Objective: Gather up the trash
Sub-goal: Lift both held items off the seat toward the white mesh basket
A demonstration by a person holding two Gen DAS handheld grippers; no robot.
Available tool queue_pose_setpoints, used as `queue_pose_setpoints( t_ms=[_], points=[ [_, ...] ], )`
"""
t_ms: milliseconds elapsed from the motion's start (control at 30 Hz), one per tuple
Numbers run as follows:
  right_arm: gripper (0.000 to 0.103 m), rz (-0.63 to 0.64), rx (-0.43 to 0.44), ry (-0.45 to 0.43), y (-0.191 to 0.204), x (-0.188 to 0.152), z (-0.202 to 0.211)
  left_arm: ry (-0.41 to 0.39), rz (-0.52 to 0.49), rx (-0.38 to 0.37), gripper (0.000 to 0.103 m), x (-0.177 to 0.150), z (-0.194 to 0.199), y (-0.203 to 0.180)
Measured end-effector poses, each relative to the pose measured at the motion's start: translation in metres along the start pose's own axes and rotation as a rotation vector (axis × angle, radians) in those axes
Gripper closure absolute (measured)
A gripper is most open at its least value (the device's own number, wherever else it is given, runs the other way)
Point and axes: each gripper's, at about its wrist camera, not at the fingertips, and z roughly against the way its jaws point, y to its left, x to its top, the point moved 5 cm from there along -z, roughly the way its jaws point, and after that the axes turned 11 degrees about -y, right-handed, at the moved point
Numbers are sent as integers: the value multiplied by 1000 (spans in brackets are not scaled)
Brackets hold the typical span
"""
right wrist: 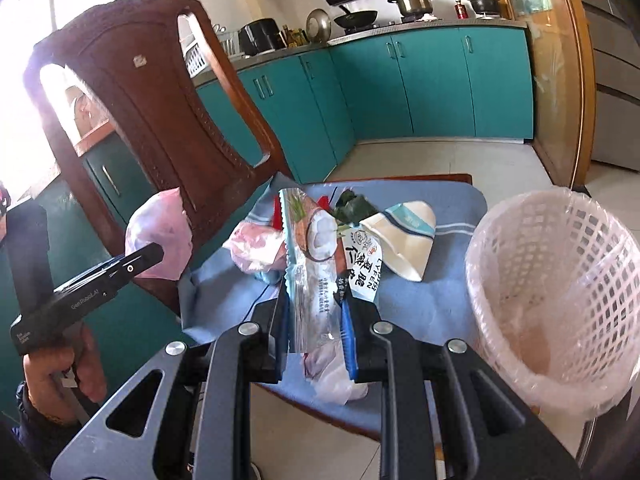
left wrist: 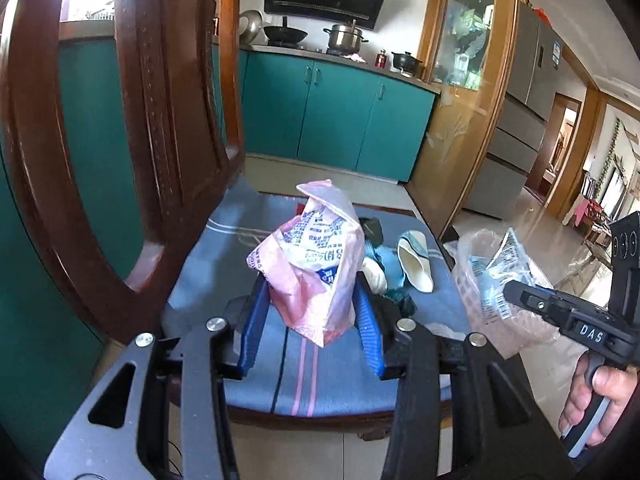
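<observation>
Left wrist view: the left gripper [left wrist: 312, 312] has its jaws clamped on a pink wrapper [left wrist: 310, 256], standing upright between them above the chair cushion [left wrist: 224, 264]. Right gripper [right wrist: 316, 332] jaws pinch a silver snack packet [right wrist: 308, 264], long axis pointing away, beside the basket [right wrist: 560, 280].

A crumpled pink plastic bag [left wrist: 316, 256] printed with blue text stands upright, pinched at its lower end. A silvery snack wrapper [right wrist: 316, 264] with a coconut picture is likewise held upright. More trash lies on a blue chair cushion [right wrist: 432, 304]: a folded white paper cup [right wrist: 408, 236], dark green scraps [right wrist: 352, 208], pale crumpled plastic [right wrist: 256, 252]. Beside it stands a white lattice basket [right wrist: 560, 300], lined with clear plastic.
</observation>
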Motion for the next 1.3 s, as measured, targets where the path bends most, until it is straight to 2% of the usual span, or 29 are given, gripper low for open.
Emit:
queue_pose_setpoints(
  t_ms=[200,533,1300],
  points=[
    [81,39,-22,7,11,-7,1,41,-35,-2,60,-9,-4,-18],
    [80,63,-77,10,6,-13,1,63,-40,2,60,-18,-1,-17],
    [80,73,-82,33,7,-15,-3,83,-16,-7,60,-18,-8,-13]
  ],
)
